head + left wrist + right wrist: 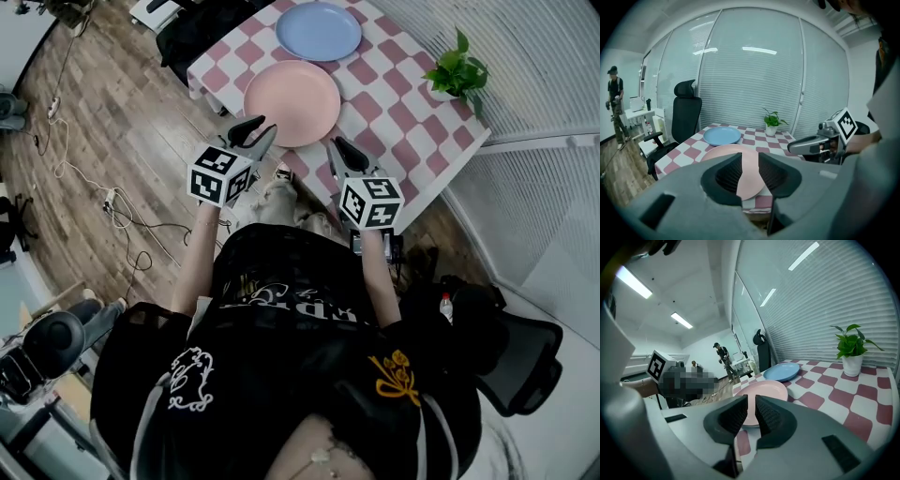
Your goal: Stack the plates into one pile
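Person in black printed top (309, 361), with grey grippers.
A white curled emblem (187, 380) marks the top's left shoulder, a gold one (397, 373) its right; left gripper (255, 131) and right gripper (336, 147) each carry a black-and-white marker cube (222, 174) and dark ribbed pads (729, 174).

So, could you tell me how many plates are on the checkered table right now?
2. The pink plate lies at the near edge of the table; the blue plate lies just beyond it. None appears hidden.
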Motion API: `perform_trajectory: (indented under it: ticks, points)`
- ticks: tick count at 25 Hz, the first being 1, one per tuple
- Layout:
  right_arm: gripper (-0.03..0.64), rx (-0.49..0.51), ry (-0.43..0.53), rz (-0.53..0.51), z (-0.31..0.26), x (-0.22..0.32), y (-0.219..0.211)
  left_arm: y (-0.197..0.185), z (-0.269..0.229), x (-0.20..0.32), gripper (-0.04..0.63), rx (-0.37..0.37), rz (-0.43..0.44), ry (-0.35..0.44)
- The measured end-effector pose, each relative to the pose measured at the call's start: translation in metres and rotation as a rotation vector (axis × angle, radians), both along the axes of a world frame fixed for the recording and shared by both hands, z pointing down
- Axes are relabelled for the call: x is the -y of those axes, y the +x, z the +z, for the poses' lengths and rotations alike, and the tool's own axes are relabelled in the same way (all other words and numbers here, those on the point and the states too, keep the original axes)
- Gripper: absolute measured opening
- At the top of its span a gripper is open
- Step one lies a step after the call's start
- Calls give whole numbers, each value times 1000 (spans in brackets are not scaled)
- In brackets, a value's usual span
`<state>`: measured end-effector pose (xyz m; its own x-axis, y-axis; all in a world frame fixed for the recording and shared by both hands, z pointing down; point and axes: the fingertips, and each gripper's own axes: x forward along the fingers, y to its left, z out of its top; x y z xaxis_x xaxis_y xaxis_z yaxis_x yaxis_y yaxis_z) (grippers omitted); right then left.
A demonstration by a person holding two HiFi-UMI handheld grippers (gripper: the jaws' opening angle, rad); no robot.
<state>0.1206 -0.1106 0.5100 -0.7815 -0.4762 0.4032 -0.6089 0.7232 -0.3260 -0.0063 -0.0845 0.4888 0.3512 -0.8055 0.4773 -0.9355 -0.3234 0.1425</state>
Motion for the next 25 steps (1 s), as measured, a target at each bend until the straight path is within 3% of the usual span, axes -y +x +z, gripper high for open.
perform_trajectory:
  ticks: [11,19,25]
  points:
    - [41,-16,2,53,1,24,-32,-41,2,28,120,-14,71,12]
    - [41,-13,-20,233,-2,69,-101,-119,15,72,120,17,263,-21]
    - [41,-48,-21,363,-5,90,-139,-166,13,102,120,-19,397,-21]
